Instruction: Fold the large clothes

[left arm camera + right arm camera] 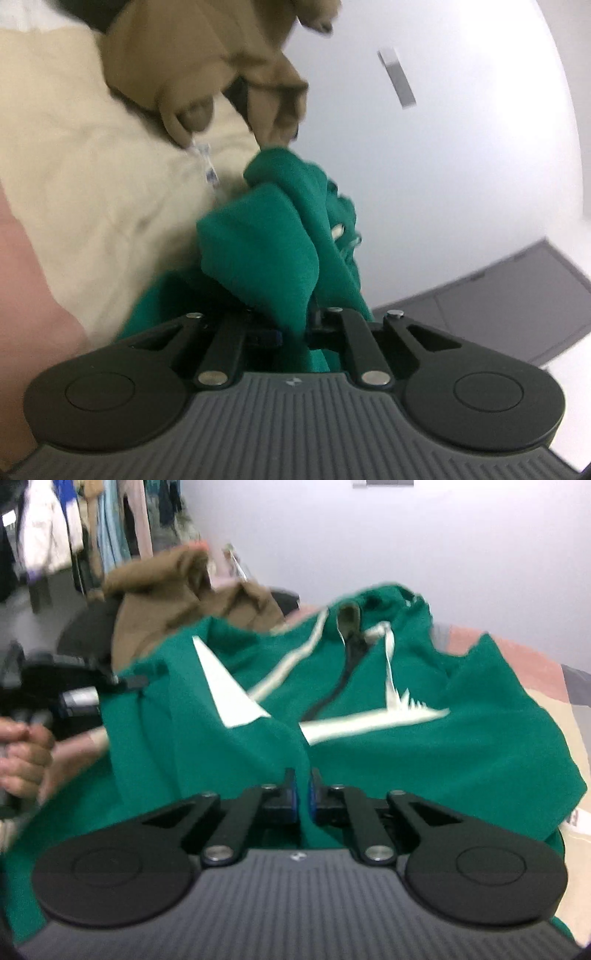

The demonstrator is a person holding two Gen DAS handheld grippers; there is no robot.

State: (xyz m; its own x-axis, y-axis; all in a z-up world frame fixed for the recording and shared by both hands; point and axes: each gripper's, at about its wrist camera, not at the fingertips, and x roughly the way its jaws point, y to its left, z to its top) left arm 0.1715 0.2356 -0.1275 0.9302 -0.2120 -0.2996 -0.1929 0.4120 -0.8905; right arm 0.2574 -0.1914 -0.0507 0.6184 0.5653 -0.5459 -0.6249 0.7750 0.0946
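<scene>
A green hoodie (424, 746) with white graphics and pale drawstrings lies rumpled in front of me in the right wrist view. My right gripper (302, 794) is shut on a fold of its near edge, and the blue pads pinch the cloth. In the left wrist view a bunched part of the green hoodie (266, 243) rises from between the fingers of my left gripper (295, 326), which is shut on it. The cloth hides the fingertips. The left gripper (135, 682) also shows at the hoodie's left edge, with a person's hand (26, 760) holding it.
A brown garment (177, 594) is heaped behind the hoodie; the brown garment (207, 55) also hangs at the top of the left wrist view. Cream bedding (92, 177) lies underneath. Hanging clothes (92, 528) stand at the back left. A white wall (443, 166) and grey cabinet (517, 302) lie right.
</scene>
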